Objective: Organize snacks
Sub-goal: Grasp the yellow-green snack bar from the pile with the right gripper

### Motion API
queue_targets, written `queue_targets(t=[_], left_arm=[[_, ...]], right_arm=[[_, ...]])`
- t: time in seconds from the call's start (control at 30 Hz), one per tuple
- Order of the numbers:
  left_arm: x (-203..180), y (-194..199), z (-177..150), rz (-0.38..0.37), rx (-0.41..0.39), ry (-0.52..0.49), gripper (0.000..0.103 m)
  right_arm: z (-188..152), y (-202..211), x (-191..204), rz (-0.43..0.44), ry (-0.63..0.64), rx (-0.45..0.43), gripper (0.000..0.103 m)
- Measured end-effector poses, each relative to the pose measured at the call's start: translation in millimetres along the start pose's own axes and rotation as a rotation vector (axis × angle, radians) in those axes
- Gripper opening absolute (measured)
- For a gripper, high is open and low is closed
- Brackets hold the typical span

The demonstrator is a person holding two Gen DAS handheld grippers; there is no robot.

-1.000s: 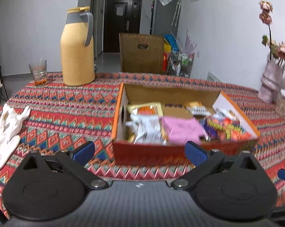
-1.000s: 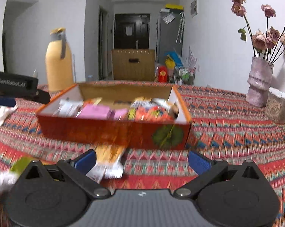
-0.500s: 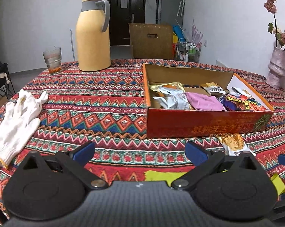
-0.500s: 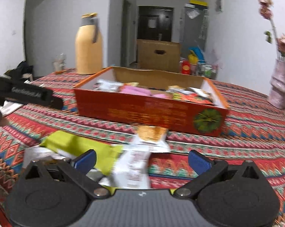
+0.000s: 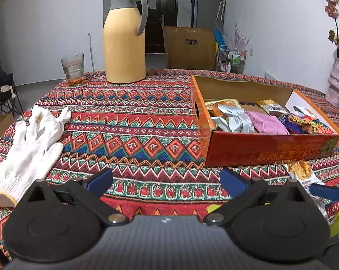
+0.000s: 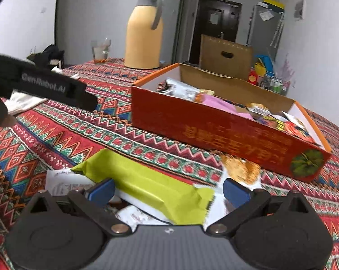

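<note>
Left wrist view has the left tool hanging low over the table, its blue fingers wide apart with only patterned cloth between them. Ahead and to its right sits the red box, open on top and holding a jumble of snacks: a silver packet, a pink packet beside it, and bright wrappers toward the far end. Just in front of the box wall lies a white packet printed with an orange snack picture, outside the box on the cloth. White gloves lie at the left edge of the table. At the far side stand a yellow flask and, just left of it, a glass

Right wrist view shows the right tool also spread open, clamped on nothing, hovering right over a loose pile of packets. A green packet lies slantwise between the fingers, on top of white wrappers; I cannot tell whether the fingers touch any of it. The orange-printed packet rests just beyond the right finger, against the foot of the box. The left tool's black body crosses the left of this view, above the cloth
</note>
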State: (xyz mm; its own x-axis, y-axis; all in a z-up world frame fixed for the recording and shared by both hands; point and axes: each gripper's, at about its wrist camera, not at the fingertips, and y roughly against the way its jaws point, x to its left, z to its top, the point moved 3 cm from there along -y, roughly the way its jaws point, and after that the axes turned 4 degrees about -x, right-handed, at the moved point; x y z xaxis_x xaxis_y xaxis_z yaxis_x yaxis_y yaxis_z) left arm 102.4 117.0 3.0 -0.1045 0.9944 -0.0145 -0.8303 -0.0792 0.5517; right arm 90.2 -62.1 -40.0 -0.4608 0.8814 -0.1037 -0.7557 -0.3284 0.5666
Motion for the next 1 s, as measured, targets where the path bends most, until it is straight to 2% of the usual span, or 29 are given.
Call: queue_targets(t=[0.07, 0.1, 0.17, 0.2, 0.37, 0.67, 1.0], left_arm=[[1, -1, 2, -0.006, -0.004, 0.004, 0.103], [1, -1, 3, -0.010, -0.005, 0.007, 0.103], [1, -3, 4, -0.018, -0.005, 0.014, 0.103], [1, -5, 4, -0.021, -0.003, 0.018, 0.103], [5, -11, 3, -0.027, 0.010, 0.042, 0.103], [11, -14, 2, -0.023, -0.001, 0.078, 0.103], [10, -9, -3, -0.033, -0.025, 0.070, 0.103]], right_arm=[[3, -8, 4, 0.016, 0.016, 0.011, 0.090], [4, -11, 5, 0.016, 0.020, 0.017, 0.088], [6, -17, 4, 0.032, 0.008, 0.030, 0.071], [6, -18, 2, 0.033, 0.004, 0.032, 0.069], [8, -19, -4, 0.018, -0.010, 0.024, 0.047], [2, -11, -9, 0.012, -0.050, 0.017, 0.045], [-8, 13, -14, -0.054, -0.100, 0.027, 0.039]])
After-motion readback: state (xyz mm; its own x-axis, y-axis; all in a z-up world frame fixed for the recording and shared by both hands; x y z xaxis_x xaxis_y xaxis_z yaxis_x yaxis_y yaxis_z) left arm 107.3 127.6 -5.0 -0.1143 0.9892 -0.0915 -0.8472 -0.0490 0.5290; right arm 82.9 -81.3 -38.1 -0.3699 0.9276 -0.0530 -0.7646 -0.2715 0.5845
